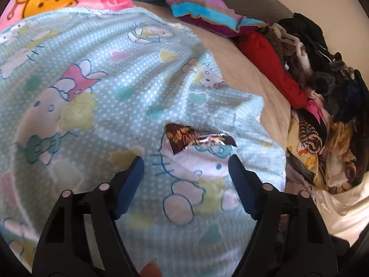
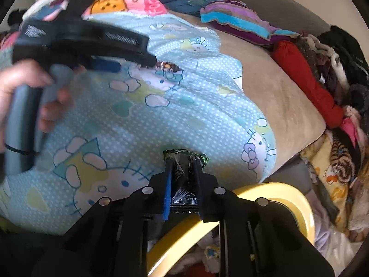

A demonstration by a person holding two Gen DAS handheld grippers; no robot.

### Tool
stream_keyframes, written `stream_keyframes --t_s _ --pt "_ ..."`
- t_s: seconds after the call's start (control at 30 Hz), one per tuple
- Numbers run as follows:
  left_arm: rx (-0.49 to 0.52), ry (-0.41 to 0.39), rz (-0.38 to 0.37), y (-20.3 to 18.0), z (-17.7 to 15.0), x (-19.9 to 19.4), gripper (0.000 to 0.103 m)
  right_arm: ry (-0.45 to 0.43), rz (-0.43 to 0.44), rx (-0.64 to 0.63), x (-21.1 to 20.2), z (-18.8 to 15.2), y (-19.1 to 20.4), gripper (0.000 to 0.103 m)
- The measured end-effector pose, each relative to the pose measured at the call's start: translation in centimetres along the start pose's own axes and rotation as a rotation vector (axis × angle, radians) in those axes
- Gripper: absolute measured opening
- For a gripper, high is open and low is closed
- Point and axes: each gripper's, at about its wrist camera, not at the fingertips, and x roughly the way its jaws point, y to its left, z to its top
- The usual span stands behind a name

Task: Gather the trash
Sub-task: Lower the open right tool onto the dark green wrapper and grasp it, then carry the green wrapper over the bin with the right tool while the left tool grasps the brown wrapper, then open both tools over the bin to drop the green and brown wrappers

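Observation:
A crumpled brown and silver snack wrapper (image 1: 196,138) lies on a light blue cartoon-cat blanket (image 1: 92,87). My left gripper (image 1: 185,159) hovers just short of it, open, with its blue pads (image 1: 131,184) wide apart and nothing between them. In the right wrist view the same wrapper (image 2: 169,65) shows at the tip of the left gripper (image 2: 138,65), which a hand (image 2: 23,85) holds. My right gripper (image 2: 183,161) is shut on a dark green and black wrapper (image 2: 184,184), lifted a little above the blanket (image 2: 161,120).
A yellow rounded rim (image 2: 288,198) sits under the right gripper at the blanket's near edge. A pile of clothes (image 1: 322,92) with a red garment (image 1: 272,64) lines the right side. A striped purple and turquoise cloth (image 1: 207,11) lies on the beige surface (image 1: 242,69) behind.

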Motion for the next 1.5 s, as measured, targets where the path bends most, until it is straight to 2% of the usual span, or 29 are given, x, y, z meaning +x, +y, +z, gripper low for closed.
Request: stream_keyframes --t_s 0.13,0.3,0.33,0.4,0.43,0.47,0.57,0.77,0.97,1.5 --pt "-0.047 0.000 -0.032 0.4 0.7 0.9 0.064 -0.047 0.061 0.102 -1.0 -0.2 -0.7 0.016" --pt "-0.064 0.006 -0.035 0.2 1.4 1.7 0.051 -0.093 0.109 0.218 -2.7 -1.1 -1.2 0.016" --pt "-0.065 0.006 -0.031 0.1 1.4 1.8 0.047 -0.103 0.125 0.252 -3.1 -1.3 -1.5 0.016" --pt "-0.064 0.007 -0.025 -0.1 1.5 2.0 0.031 -0.117 0.146 0.297 -3.7 -1.7 -1.8 0.016" --pt "-0.063 0.011 -0.031 -0.3 1.5 2.0 0.020 -0.129 0.153 0.323 -4.1 -2.0 -2.0 0.016" --pt "-0.060 0.012 -0.034 -0.5 1.4 1.9 0.018 -0.135 0.154 0.336 -4.4 -2.1 -2.0 0.016" --pt "-0.021 0.002 -0.048 -1.5 1.1 1.3 0.004 -0.160 0.154 0.376 -5.5 -2.7 -2.6 0.016" --pt "0.069 -0.026 -0.103 -3.9 -0.6 -1.1 0.003 -0.201 0.161 0.500 -7.0 -4.2 -4.8 0.016" --pt "0.156 -0.061 -0.153 -6.6 -2.5 -4.0 0.003 -0.222 0.118 0.565 -8.4 -5.6 -6.9 0.016" --pt "0.371 -0.074 -0.233 -12.6 -7.8 -9.0 0.003 -0.214 0.033 0.712 -10.4 -10.7 -10.4 0.016"
